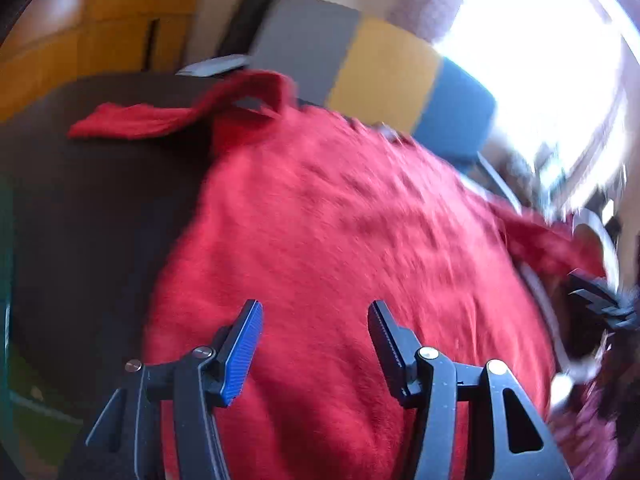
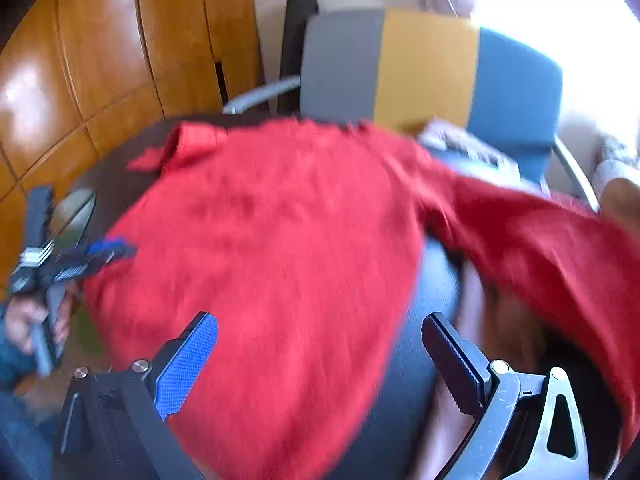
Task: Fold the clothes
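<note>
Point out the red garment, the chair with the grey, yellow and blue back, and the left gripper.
red garment (image 1: 340,240): left wrist view, middle of its body.
chair (image 2: 424,68): right wrist view, yellow band of the backrest.
left gripper (image 1: 316,340): left wrist view, midway between its open fingertips.

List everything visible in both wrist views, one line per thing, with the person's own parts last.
red garment: one, red, spread over the dark table, one sleeve out to the far left, the other trailing off to the right
dark table: one, dark brown, under the garment
chair: one, back in grey, yellow and blue panels, metal armrests, behind the table
wooden panelling: glossy orange-brown, on the left wall
window: one, bright white, upper right
left gripper: one, black with a blue pad on one of its fingers, open above the garment, holding nothing
right gripper: one, same build, open above the garment's near edge
hand: one, holding the left gripper's handle, at the left edge of the right wrist view
</note>
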### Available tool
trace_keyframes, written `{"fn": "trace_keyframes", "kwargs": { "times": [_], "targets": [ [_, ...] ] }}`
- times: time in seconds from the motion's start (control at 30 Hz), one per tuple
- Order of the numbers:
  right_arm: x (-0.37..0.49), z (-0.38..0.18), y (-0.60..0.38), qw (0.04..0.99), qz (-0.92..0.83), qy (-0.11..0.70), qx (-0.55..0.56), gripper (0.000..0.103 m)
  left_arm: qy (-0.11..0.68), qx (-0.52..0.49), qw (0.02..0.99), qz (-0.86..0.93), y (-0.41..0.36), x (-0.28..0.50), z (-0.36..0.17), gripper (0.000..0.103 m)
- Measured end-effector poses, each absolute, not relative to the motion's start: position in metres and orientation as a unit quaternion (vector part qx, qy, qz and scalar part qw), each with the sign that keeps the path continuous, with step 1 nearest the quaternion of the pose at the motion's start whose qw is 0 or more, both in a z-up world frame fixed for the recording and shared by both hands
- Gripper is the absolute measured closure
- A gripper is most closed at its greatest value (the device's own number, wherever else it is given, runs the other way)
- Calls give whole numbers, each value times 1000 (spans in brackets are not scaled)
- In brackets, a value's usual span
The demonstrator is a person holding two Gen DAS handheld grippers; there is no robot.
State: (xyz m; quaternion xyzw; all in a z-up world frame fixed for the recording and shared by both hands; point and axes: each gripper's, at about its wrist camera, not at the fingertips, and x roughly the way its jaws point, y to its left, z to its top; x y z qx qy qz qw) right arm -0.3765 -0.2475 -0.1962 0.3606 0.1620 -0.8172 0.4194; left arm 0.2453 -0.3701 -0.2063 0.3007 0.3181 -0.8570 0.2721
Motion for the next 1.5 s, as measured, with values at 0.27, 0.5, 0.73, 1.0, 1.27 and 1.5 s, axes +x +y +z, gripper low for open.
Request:
{"fn": "trace_keyframes", "kwargs": {
  "times": [0.27,0.5,0.73,1.0,1.27,1.5],
  "targets": [
    [-407,-240,-353,383,-837,174,350,0,481,194,335,-787,-494,300,-191,47],
    [-434,-272,-367,368,-820,158,410,0,476,210,440,-732,-595,284,-188,45],
    [-439,-272,-366,375,-819,149,407,0,446,283,507,-681,-652,239,-207,44],
    [-442,-273,-362,385,-817,134,408,0,353,373,544,-663,-656,184,-232,44],
    [-439,-273,-364,379,-819,144,406,0,336,331,550,-689,-655,197,-207,92],
    [-437,-274,-364,376,-820,147,405,0,284,262,605,-696,-653,261,-137,92]
  ]
}}
